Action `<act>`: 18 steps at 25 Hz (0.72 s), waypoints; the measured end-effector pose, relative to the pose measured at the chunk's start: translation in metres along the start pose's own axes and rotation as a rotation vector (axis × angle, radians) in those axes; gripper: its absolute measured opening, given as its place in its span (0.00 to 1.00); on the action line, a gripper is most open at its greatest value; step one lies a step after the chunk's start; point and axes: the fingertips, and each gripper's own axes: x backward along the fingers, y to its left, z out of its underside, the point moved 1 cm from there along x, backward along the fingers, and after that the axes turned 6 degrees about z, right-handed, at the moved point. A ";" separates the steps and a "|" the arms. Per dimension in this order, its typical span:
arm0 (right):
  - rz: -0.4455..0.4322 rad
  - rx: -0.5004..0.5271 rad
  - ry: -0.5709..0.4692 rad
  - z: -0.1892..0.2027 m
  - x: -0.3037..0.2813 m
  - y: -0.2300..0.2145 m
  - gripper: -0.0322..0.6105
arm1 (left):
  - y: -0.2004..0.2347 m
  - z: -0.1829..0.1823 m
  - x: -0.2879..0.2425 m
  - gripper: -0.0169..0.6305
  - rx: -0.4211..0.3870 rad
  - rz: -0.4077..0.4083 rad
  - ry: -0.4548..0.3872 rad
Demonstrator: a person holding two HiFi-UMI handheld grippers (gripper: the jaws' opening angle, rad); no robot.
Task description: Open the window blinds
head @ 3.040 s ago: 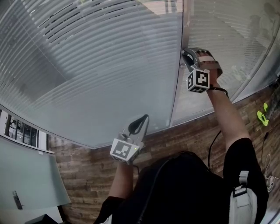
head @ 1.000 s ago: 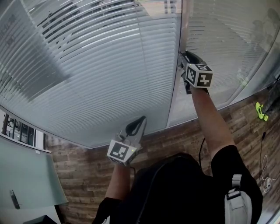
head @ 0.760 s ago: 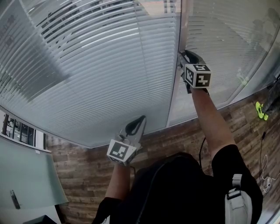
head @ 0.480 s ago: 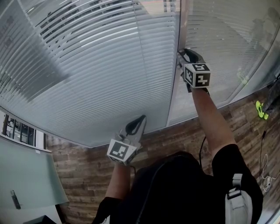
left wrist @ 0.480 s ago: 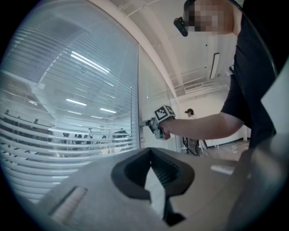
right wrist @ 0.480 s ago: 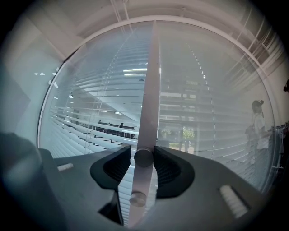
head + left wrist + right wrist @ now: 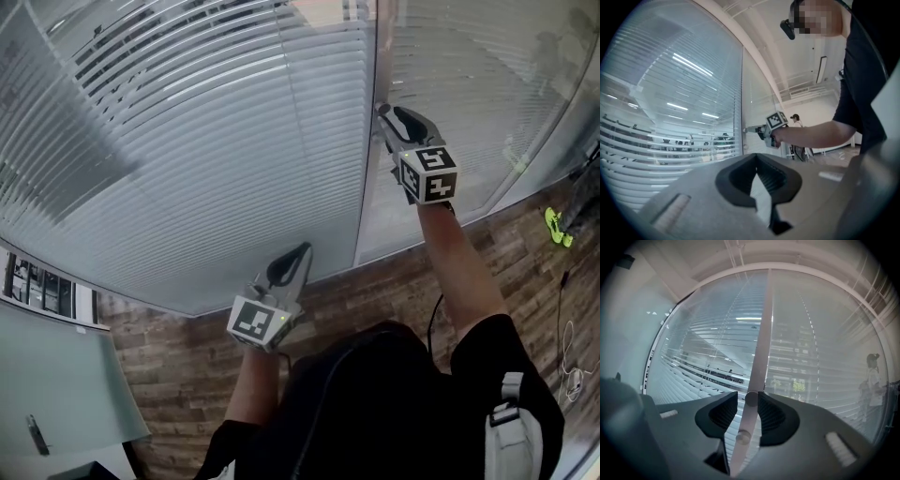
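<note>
Left gripper (image 7: 304, 250) closed, right gripper (image 7: 381, 112) parted

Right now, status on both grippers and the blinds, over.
Right gripper loose around the tilt knob, jaws just apart. Left gripper shut, empty, held low. Blinds part-tilted, see-through between slats. Nothing seen in the way.

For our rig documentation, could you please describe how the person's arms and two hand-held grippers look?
The left hand-held gripper and the right hand-held gripper share one build: light grey body, dark ribbed tapered jaw pads, and a white cube with black square markers at the rear. The person wears a black short-sleeved top, arms bare below it, and a grey shoulder strap.
</note>
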 end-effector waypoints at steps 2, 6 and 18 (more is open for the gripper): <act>-0.030 -0.002 -0.023 -0.002 0.013 0.004 0.19 | -0.005 -0.003 -0.005 0.03 0.007 0.017 0.004; -0.079 0.014 -0.057 0.000 0.044 0.011 0.08 | -0.013 -0.006 -0.016 0.03 0.015 0.050 -0.003; -0.257 0.006 -0.095 0.029 0.127 0.047 0.06 | -0.036 -0.016 -0.029 0.03 0.026 0.095 -0.006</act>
